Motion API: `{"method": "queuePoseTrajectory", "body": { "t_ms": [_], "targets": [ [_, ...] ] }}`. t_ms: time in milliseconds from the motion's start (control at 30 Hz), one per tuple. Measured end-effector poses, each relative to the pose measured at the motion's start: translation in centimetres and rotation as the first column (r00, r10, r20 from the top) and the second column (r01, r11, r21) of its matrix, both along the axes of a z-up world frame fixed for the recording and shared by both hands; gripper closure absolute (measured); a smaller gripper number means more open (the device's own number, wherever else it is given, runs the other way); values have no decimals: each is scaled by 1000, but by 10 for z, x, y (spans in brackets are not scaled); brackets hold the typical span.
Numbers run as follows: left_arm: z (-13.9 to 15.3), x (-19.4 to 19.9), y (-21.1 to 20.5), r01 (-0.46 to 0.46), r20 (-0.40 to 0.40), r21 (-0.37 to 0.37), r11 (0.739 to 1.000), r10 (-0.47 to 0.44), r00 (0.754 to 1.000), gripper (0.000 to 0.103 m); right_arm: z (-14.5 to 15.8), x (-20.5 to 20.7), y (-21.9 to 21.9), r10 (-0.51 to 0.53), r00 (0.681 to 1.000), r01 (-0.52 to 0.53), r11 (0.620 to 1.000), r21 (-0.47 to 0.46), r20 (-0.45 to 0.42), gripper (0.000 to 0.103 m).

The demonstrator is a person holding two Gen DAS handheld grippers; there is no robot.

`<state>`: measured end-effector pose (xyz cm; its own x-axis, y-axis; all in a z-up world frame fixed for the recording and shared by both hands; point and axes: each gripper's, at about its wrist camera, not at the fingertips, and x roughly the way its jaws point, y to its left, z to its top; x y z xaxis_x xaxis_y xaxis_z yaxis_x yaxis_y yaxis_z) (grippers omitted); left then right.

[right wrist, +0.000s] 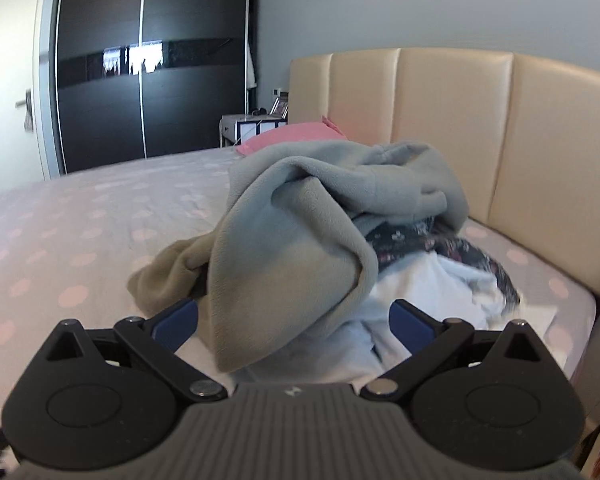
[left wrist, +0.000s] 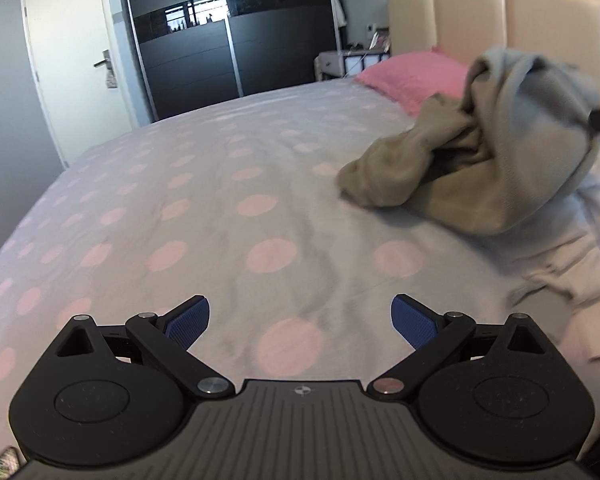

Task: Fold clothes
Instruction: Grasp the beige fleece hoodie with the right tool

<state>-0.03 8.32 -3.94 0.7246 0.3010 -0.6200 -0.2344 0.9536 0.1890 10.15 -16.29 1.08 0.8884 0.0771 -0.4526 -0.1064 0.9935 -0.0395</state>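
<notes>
A grey-beige fleece garment (left wrist: pixel 500 152) lies bunched on a heap of clothes at the right side of the bed. My left gripper (left wrist: pixel 300 312) is open above the dotted bedsheet (left wrist: pixel 220 200), well left of the heap, with nothing between its blue pads. In the right wrist view the fleece garment (right wrist: pixel 300 240) fills the middle, and one fold of it hangs down between the wide-apart fingers of my right gripper (right wrist: pixel 294 316), which is open. Under the fleece lie white garments (right wrist: pixel 428 280) and a dark floral garment (right wrist: pixel 440 240). A black part at the left wrist view's right edge touches the fleece.
A pink pillow (left wrist: pixel 416 76) rests against the cream padded headboard (left wrist: pixel 500 20). A dark sliding wardrobe (left wrist: pixel 228 48), a white door (left wrist: pixel 72 60) and a small nightstand (left wrist: pixel 340 62) stand beyond the bed. White garments (left wrist: pixel 572 256) spread toward the bed's right edge.
</notes>
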Motion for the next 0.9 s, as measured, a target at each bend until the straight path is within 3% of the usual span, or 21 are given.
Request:
{"method": "queuePoseTrajectory", "body": {
  "t_ms": [300, 500, 600, 667, 700, 733, 767, 900],
  "targets": [
    [-38, 12, 65, -127, -129, -24, 992, 123, 984, 3, -13, 99, 4, 2, 1000, -5, 991, -134, -22, 1],
    [-59, 18, 99, -205, -198, -38, 978, 194, 961, 3, -22, 144, 6, 29, 999, -33, 993, -114, -35, 2],
    [-67, 19, 108, -233, -218, -44, 972, 218, 951, 3, -29, 157, 15, 66, 996, -73, 991, -112, -66, 26],
    [-70, 20, 114, -251, -228, -59, 966, 231, 946, 3, -32, 161, 26, 75, 992, -90, 985, -150, -98, 58],
    [-71, 21, 116, -263, -234, -68, 962, 241, 942, 3, -33, 162, 31, 83, 990, -101, 982, -161, -112, 65],
    [-72, 21, 119, -275, -238, -77, 958, 250, 938, 3, -32, 161, 34, 90, 989, -109, 982, -157, -120, 79],
    [-71, 20, 122, -281, -239, -86, 956, 254, 937, 3, -30, 160, 37, 98, 987, -117, 981, -154, -128, 86],
    [-65, 13, 126, -293, -218, -73, 953, 272, 937, 4, -21, 143, 54, 202, 970, -217, 970, -107, -133, 91]
  ]
}}
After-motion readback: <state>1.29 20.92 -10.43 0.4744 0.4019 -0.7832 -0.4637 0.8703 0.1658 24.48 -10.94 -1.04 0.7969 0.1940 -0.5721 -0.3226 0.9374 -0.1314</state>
